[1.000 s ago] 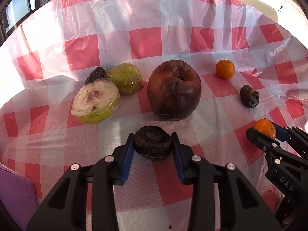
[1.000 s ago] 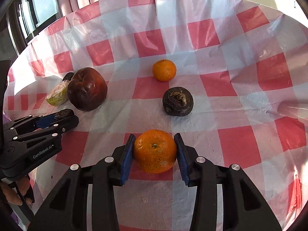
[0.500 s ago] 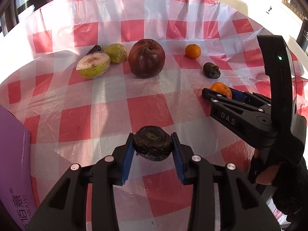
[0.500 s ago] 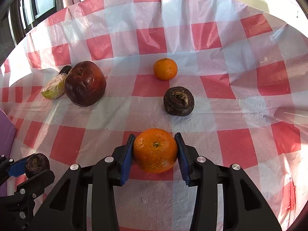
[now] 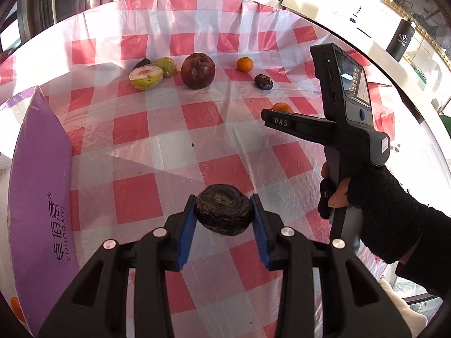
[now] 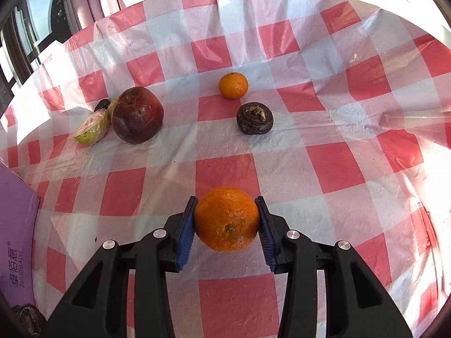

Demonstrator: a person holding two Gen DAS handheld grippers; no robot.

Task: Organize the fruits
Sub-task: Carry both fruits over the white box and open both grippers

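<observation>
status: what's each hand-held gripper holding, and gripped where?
Left hand-held gripper: dark wrinkled fruit, pinched at its sides. Right hand-held gripper: orange, pinched at its sides.

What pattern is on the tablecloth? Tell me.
Red-and-white checks on the tablecloth, clearest in the right wrist view.

Both grippers' fingers (image 5: pixel 187 233) clamped shut, right hand (image 5: pixel 338 194) gripping its handle

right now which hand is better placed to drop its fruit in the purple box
Left, probably. The left gripper, shut on the dark wrinkled fruit, has the purple box right beside it. The right gripper, holding the orange, sees only the box's corner at its far left edge.
</observation>
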